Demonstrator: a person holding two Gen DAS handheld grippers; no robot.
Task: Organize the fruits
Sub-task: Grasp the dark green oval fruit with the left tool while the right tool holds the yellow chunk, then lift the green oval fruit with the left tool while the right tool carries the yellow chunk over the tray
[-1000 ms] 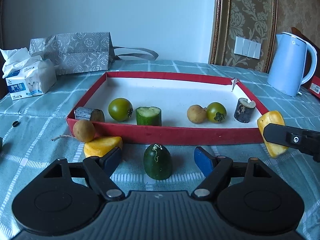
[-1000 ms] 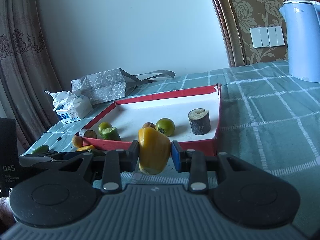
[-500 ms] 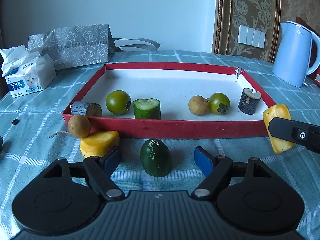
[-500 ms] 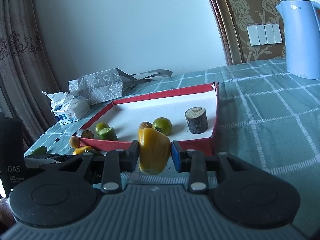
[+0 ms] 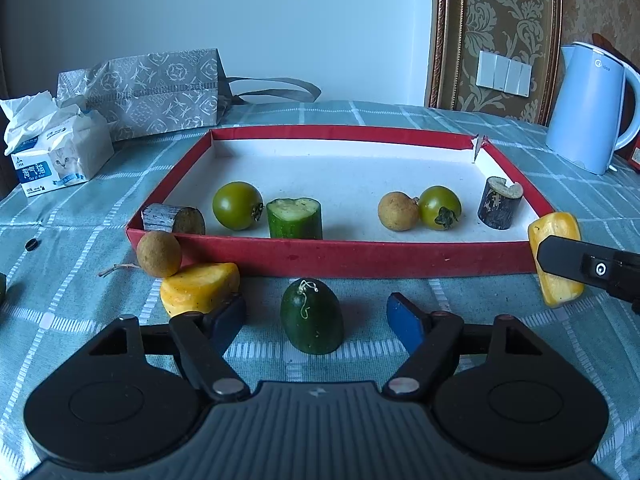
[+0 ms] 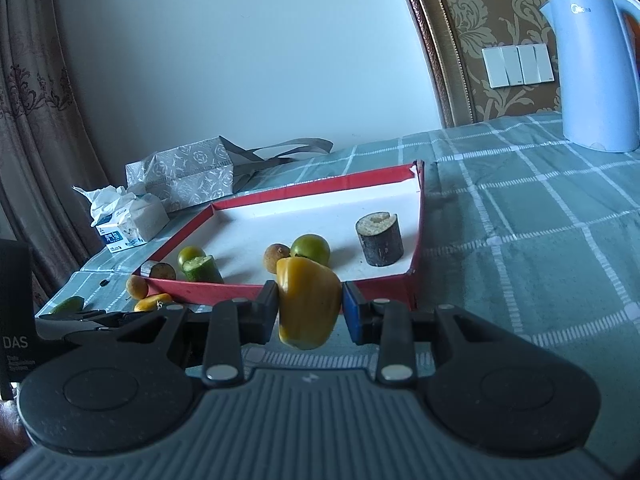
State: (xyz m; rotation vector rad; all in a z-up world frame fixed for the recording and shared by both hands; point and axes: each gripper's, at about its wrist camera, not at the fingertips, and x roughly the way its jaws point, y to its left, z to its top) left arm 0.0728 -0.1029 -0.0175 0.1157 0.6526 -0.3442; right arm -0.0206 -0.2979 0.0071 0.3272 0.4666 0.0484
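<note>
A red-rimmed tray holds two green tomatoes, a cucumber chunk, a brown longan and two dark cane pieces. In front of it on the cloth stands a dark green cucumber end, between the fingers of my open left gripper, which do not touch it. A yellow chunk and a second longan lie to its left. My right gripper is shut on a yellow pepper piece, held just off the tray's near right corner.
A tissue pack and a grey gift bag sit at the back left. A pale blue kettle stands at the back right. A small black ring and a green piece lie at the far left.
</note>
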